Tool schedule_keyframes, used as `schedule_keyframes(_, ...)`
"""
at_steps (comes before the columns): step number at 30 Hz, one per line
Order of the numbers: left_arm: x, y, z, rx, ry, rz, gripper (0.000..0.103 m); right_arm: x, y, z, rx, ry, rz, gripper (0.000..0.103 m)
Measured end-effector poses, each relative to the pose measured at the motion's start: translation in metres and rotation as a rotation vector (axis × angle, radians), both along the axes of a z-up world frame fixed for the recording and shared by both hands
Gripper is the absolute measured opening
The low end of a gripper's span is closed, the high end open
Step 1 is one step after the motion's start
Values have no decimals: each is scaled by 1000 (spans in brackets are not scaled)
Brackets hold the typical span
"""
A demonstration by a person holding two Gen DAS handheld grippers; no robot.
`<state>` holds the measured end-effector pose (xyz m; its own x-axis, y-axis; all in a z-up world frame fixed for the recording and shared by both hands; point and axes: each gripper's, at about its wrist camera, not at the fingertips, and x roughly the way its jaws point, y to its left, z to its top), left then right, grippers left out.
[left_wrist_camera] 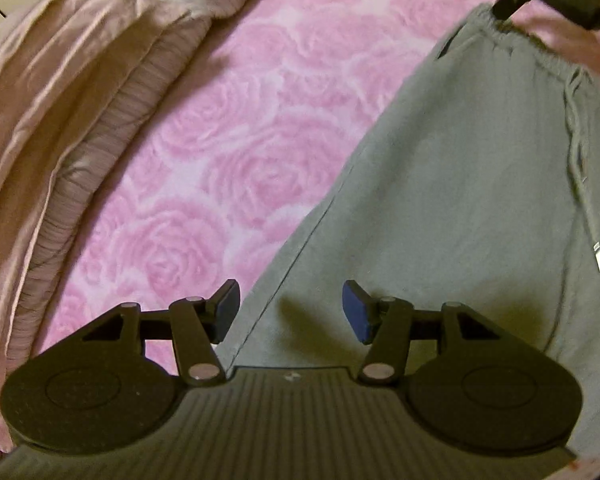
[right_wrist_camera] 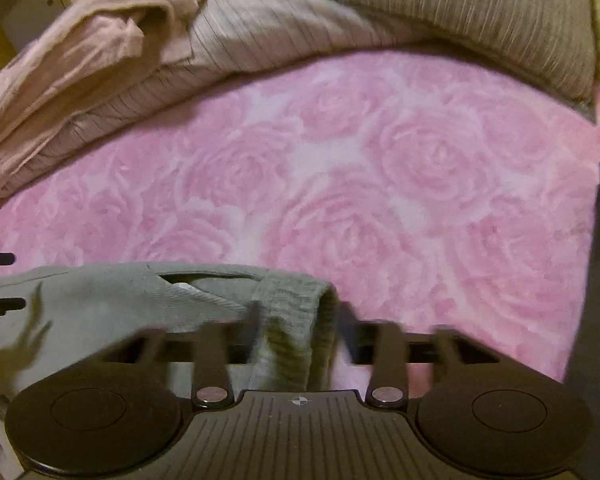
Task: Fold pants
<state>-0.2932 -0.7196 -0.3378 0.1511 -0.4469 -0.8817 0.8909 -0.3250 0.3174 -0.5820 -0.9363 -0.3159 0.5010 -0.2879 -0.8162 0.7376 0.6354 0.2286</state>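
**Both grippers over grey pants on bed**

Grey-green knit sweatpants (left_wrist_camera: 452,184) lie flat on a pink rose-patterned fleece blanket (left_wrist_camera: 236,128). Left gripper (left_wrist_camera: 291,312) hovers at the pants' side seam, blue-padded fingers (left_wrist_camera: 356,312) spread, nothing between them. Right gripper (right_wrist_camera: 298,320) is blurred at the ribbed elastic waistband (right_wrist_camera: 296,320), which sits between its fingers; pinching or not, cannot tell. A grey drawstring (left_wrist_camera: 580,184) trails across the fabric. A crumpled beige duvet (left_wrist_camera: 60,112) lies beyond the blanket.
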Motion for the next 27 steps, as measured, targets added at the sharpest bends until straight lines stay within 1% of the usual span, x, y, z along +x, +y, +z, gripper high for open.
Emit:
schedule_keyframes(1, 6, -1, -3, 2, 9, 4, 53, -2, 2, -1, -14, -6, 0, 59)
schedule_keyframes(4, 29, -6, -16, 37, 40, 15, 54, 1, -8, -17, 19, 1, 23, 60)
schedule_keyframes(5, 37, -8, -22, 56, 58, 18, 54, 2, -12, -23, 26, -9, 28, 60)
schedule_keyframes(6, 47, -11, -30, 89, 88, 28, 54, 2, -16, -30, 44, -39, 37, 59)
schedule_keyframes(7, 55, -13, -38, 125, 112, 37, 54, 2, -21, -35, 75, -72, 41, 57)
schedule_keyframes(8, 61, -13, -44, 144, 144, 37, 51, 4, -23, -42, 96, -85, 33, 55)
schedule_keyframes(9, 65, -12, -45, 139, 172, 39, 50, 6, -23, -46, 96, -82, 29, 52)
schedule_keyframes(10, 68, -12, -44, 138, 196, 46, 41, 6, -21, -45, 88, -75, 31, 46)
schedule_keyframes(11, 68, -11, -42, 138, 208, 52, 20, 6, -20, -43, 88, -72, 31, 34)
schedule_keyframes(12, 67, -11, -36, 124, 195, 55, 5, 5, -19, -39, 104, -80, 25, 32)
schedule_keyframes(13, 65, -12, -30, 113, 175, 56, 0, 5, -16, -30, 90, -70, 19, 30)
schedule_keyframes(16, 62, -19, -2, 42, 140, 63, 0, 11, -17, 7, -5, -75, 56, 29)
schedule_keyframes(17, 64, -24, 6, 21, 130, 66, 0, 15, -24, 18, -28, -87, 59, 29)
schedule_keyframes(19, 70, -40, 16, -24, 117, 78, 0, 24, -45, 29, -59, -108, 48, 30)
schedule_keyframes(21, 73, -54, 17, -61, 81, 106, 0, 39, -63, 25, -76, -94, 50, 37)
schedule_keyframes(22, 75, -57, 17, -80, 71, 126, 2, 48, -70, 17, -61, -69, 58, 45)
schedule_keyframes(23, 76, -59, 16, -91, 61, 155, 8, 54, -73, 9, -47, -36, 54, 48)
schedule_keyframes(24, 77, -58, 17, -102, 52, 183, 10, 56, -71, 7, -53, -16, 47, 49)
schedule_keyframes(25, 75, -54, 19, -113, 49, 191, 11, 54, -63, 9, -76, -16, 41, 49)
schedule_keyframes(27, 66, -37, 24, -122, 38, 178, 15, 38, -43, 18, -112, -38, 28, 51)
